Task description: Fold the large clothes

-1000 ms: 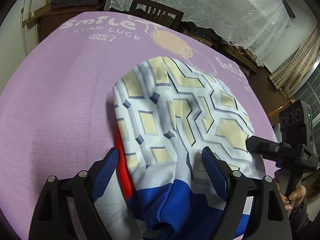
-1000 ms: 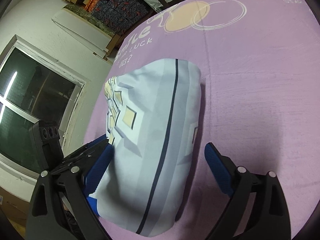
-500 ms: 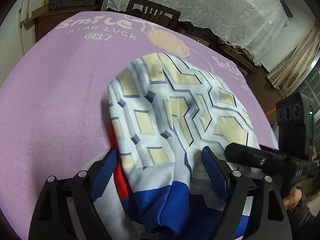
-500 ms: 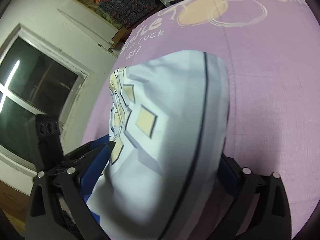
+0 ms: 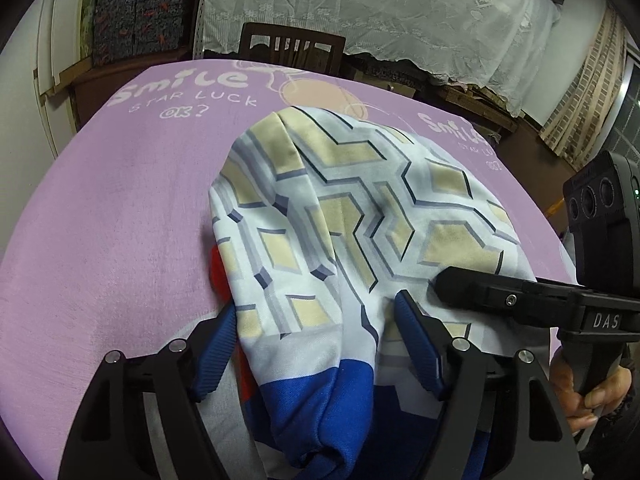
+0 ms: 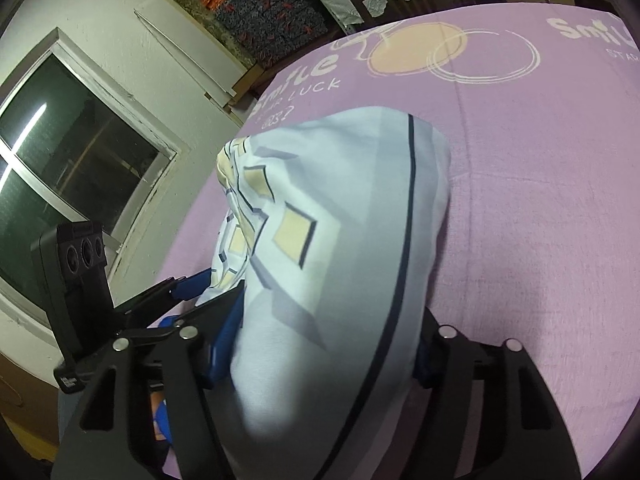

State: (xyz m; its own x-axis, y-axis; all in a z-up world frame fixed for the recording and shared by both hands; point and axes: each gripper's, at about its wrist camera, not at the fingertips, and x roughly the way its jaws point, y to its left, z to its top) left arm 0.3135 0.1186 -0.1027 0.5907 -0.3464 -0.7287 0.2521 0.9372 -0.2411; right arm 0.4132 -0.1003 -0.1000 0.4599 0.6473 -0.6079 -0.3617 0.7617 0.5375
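Garment (image 5: 360,216) raised higher, right hand-held gripper (image 6: 320,344) nearer

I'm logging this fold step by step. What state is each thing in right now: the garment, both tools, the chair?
patterned garment: folded into a bundle, lying on the purple cloth, near end between both tools' fingers.
left tool: open, fingers either side of the garment's blue band.
right tool: fingers against the fabric on both sides; grip cannot be told.
wooden chair: upright behind the table's far edge.

bare purple cloth (image 5: 120,208) leftward; garment (image 5: 360,208) blocks centre
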